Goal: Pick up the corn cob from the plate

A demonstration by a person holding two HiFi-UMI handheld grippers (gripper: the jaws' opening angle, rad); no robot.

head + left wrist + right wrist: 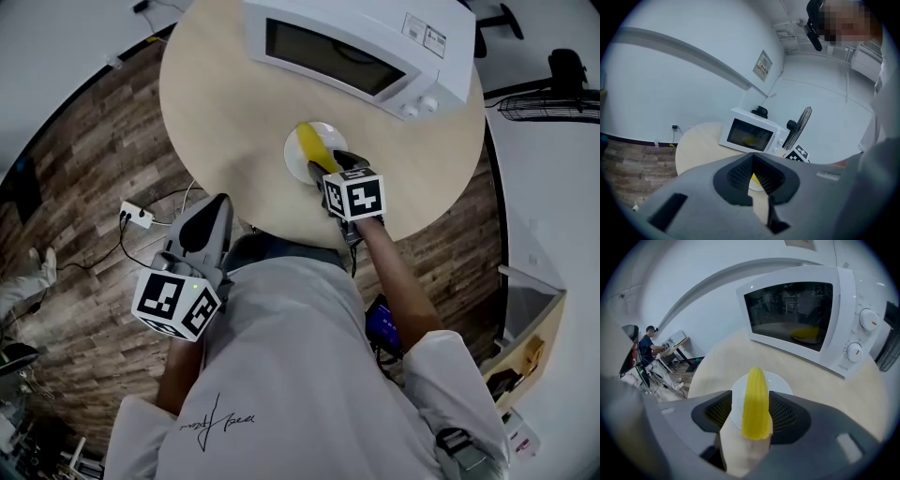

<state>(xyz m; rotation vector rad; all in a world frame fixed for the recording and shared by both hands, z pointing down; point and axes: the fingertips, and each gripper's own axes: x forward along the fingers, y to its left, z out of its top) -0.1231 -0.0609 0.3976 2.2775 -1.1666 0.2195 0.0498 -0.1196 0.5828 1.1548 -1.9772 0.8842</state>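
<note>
A yellow corn cob (pixel 312 145) lies on a small white plate (pixel 295 161) on the round wooden table (pixel 225 122), just in front of the microwave. My right gripper (pixel 330 167) hangs over the plate's near side, pointing steeply down. In the right gripper view the corn cob (pixel 755 404) runs lengthwise between the jaws of the right gripper (pixel 751 400), which stand open with a gap at the left pad, above the plate (pixel 780 383). My left gripper (pixel 216 204) is held off the table's near edge, shut and empty; the left gripper view shows the left gripper (pixel 753 165) aimed toward the plate.
A white microwave (pixel 366 47) with its door closed stands at the back of the table, close behind the plate. A power strip (pixel 136 216) and cables lie on the wooden floor to the left. A fan (pixel 548 103) stands at the right.
</note>
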